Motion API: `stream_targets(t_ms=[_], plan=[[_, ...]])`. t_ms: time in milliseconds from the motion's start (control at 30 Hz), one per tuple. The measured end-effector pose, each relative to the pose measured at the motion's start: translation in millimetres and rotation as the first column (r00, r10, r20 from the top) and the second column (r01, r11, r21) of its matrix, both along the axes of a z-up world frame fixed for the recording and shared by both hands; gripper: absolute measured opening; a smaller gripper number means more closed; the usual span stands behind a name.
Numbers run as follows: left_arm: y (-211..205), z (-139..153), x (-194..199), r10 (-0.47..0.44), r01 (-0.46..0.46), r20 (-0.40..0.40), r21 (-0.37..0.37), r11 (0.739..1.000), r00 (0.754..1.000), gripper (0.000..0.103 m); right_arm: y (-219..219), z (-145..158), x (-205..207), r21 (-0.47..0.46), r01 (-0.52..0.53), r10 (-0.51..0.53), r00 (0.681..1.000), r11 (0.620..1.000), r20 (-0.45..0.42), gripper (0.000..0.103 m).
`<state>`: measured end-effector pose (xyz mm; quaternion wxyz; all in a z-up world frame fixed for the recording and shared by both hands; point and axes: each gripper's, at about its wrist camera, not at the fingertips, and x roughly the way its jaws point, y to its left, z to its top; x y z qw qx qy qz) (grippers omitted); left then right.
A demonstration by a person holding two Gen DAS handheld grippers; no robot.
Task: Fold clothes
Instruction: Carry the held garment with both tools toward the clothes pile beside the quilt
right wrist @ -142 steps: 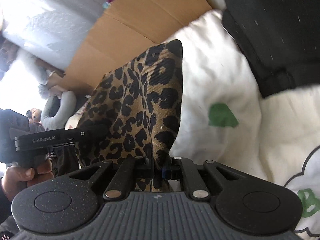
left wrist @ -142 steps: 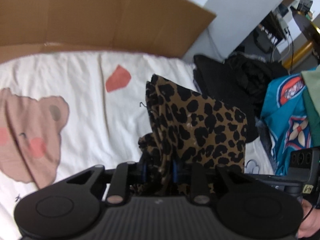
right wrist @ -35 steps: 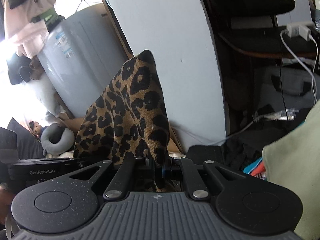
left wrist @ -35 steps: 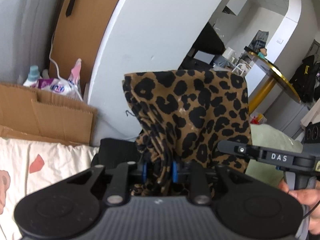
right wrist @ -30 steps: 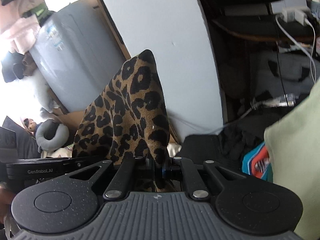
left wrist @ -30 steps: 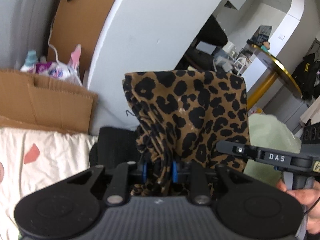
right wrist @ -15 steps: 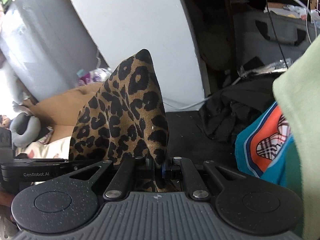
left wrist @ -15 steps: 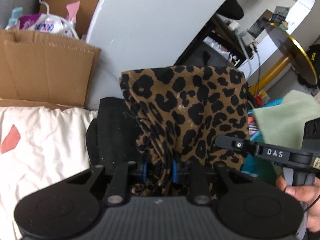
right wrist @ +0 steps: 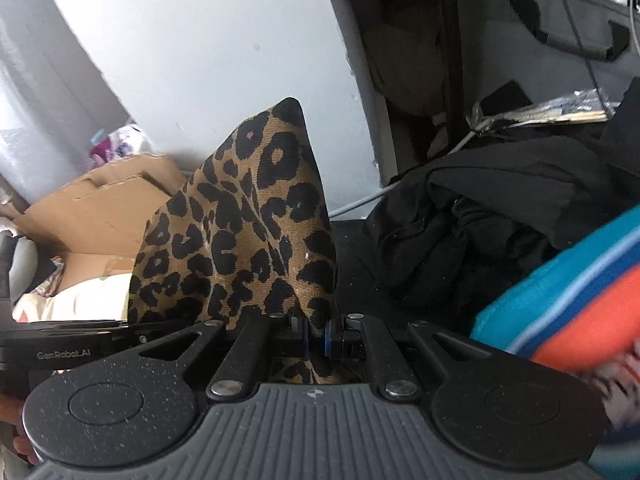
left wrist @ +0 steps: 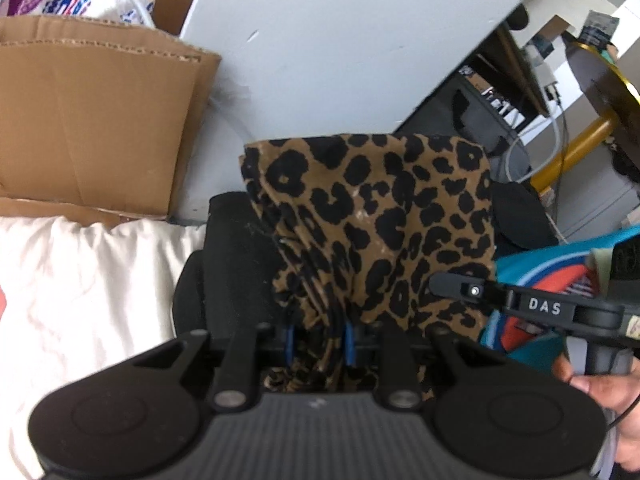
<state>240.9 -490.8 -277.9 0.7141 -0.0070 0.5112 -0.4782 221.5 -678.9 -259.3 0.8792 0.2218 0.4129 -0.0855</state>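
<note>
In the left wrist view, the left gripper is pinching a thick bunch of the leopard-print garment between its blue pads; the rest of the cloth stands up as a flat panel in front of the camera, held off the bedding. A black folded item lies just behind the panel on the white sheet, with a cardboard box at far left and a teal printed garment at right. The other gripper's handle crosses the near right, held by a hand. Risk: the panel hides the surface below, so the landing spot cannot be checked; the cloth is likely to settle partly on the black folded item or the teal printed garment and lose its square edges. In the right wrist view, the right gripper is pressed nearly together on a thin corner of the leopard-print garment, which rises to a point above the jaws. A loose black heap sits at right, with the teal printed garment at near right. Risk: the corner grip is shallow, and a pull between the two grippers can draw it out of the pads. Uneven tension between a thick bunch and a thin corner also tends to skew the fold line. The loose heap can snag a trailing hem.
</note>
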Motion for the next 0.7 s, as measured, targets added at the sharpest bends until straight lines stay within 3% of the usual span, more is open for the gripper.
stream_targets(t_ms=[267, 467, 567, 700], plan=[[-10, -29, 23, 0.061, -0.059, -0.039, 0.065, 0.996, 0.997, 0.023, -5, -34, 29, -0.019, -0.003, 0.002, 0.998, 1.0, -0.056, 0.006], [-21, -51, 34, 0.085, -0.082, -0.025, 0.115, 0.99, 0.996, 0.028, -5, -50, 42, -0.095, 0.005, -0.014, 0.995, 0.995, -0.094, 0.007], [-24, -54, 35, 0.082, -0.083, 0.012, 0.151, 0.985, 0.997, 0.039, -7, -51, 42, -0.137, 0.011, -0.024, 0.995, 0.991, -0.097, 0.009], [-14, -38, 30, 0.056, -0.074, 0.11, 0.163, 0.984, 0.992, 0.039, -11, -42, 27, -0.154, 0.009, -0.016, 0.999, 0.988, -0.043, 0.012]])
